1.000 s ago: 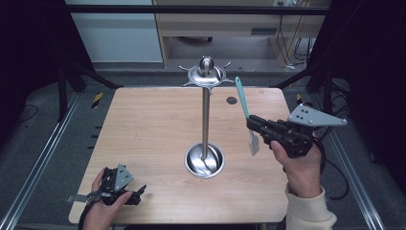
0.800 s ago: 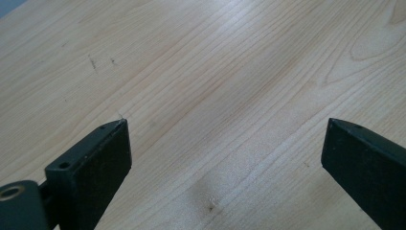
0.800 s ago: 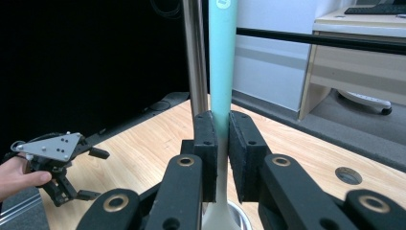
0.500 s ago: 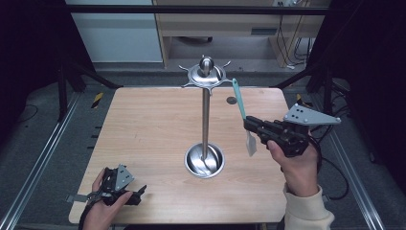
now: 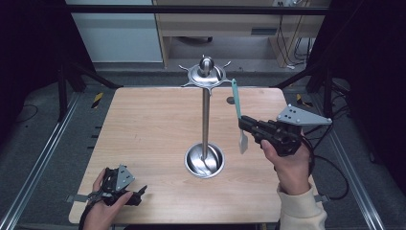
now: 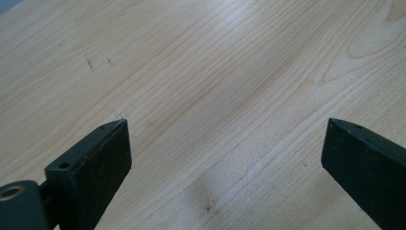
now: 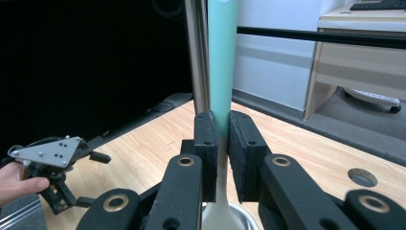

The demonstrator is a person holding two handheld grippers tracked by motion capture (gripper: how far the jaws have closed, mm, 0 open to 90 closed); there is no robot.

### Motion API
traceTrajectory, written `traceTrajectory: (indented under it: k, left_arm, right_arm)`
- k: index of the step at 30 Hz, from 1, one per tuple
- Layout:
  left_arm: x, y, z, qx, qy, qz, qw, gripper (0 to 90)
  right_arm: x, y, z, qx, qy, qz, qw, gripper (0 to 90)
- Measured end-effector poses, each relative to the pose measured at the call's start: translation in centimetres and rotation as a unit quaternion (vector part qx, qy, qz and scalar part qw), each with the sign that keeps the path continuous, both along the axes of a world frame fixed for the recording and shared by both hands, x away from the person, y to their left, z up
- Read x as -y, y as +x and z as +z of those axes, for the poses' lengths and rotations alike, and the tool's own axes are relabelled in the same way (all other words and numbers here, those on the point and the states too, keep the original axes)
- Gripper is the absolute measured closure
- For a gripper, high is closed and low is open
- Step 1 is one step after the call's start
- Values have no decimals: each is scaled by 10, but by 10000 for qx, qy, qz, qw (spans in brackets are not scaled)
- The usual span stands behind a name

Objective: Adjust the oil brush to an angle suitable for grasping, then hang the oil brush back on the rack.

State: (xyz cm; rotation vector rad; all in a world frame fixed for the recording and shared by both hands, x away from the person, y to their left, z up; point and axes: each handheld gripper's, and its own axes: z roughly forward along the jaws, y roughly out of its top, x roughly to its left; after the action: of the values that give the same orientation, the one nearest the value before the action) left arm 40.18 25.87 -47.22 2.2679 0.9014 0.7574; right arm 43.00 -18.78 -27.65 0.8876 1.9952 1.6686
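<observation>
Pinching a spatula (image 5: 237, 103) tight in the right gripper (image 5: 245, 125), over the right side of the table (image 5: 143, 124), near its right edge. Green handle up, white flat end down, hanging in the air and touching nothing else. Seen from the right gripper view too: black jaws pressed on the handle of the spatula (image 7: 221, 57), right at the grip of the right gripper (image 7: 221, 143).

Probably held up straight like this to reach the hooks on the top plate (image 5: 206, 74) of the tall metal stand (image 5: 206, 110). Just a guess. Nothing hanging on those hooks now.

Resting at the near left corner of the table: the left gripper (image 5: 139, 195). Jaws spread wide, nothing between them but bare wood, likely just waiting.

At the foot of the stand, near the middle of the table: a round shiny dish (image 5: 204, 160). Looks empty, only the pole standing in it.
</observation>
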Motion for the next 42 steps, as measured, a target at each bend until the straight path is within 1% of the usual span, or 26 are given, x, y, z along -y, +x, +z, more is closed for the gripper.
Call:
traceTrajectory:
  k: [5, 12, 24, 25, 26, 30, 35, 37, 39, 42]
  left_arm:
    - [0, 0, 0, -4, 8, -5, 10000, 27]
    - [0, 0, 0, -24, 4, -19, 10000, 27]
    - [0, 0, 0, -40, 42, -32, 10000, 27]
    - [0, 0, 0, -43, 47, -37, 10000, 27]
    - [0, 0, -1, -43, 29, -33, 10000, 27]
    - [0, 1, -1, -50, 29, -40, 10000, 27]
    - [0, 0, -1, -43, 28, -37, 10000, 27]
    - [0, 0, -1, -40, 20, -33, 10000, 27]
    - [0, 0, 0, -51, 54, -45, 10000, 27]
    - [0, 0, -1, -52, 30, -41, 10000, 28]
  right_arm:
    - [-4, 3, -4, 71, 44, -42, 10000, 824]
    - [-6, 6, -7, 108, 75, 1, 9999, 825]
    - [-8, 9, -9, 171, 29, 8, 9998, 828]
    - [-8, 10, -9, 184, 20, 8, 9998, 843]
    - [-9, 10, -9, 197, 14, 19, 9998, 900]
    - [-9, 11, -10, 190, 38, 11, 9998, 900]
    - [-9, 11, -11, 170, -31, -1, 9999, 886]
    - [-7, 11, -10, 189, -50, -76, 9998, 869]
    - [-2, 10, -9, 206, -118, -253, 9994, 847]
    - [8, 10, -7, 233, -200, -662, 9973, 762]
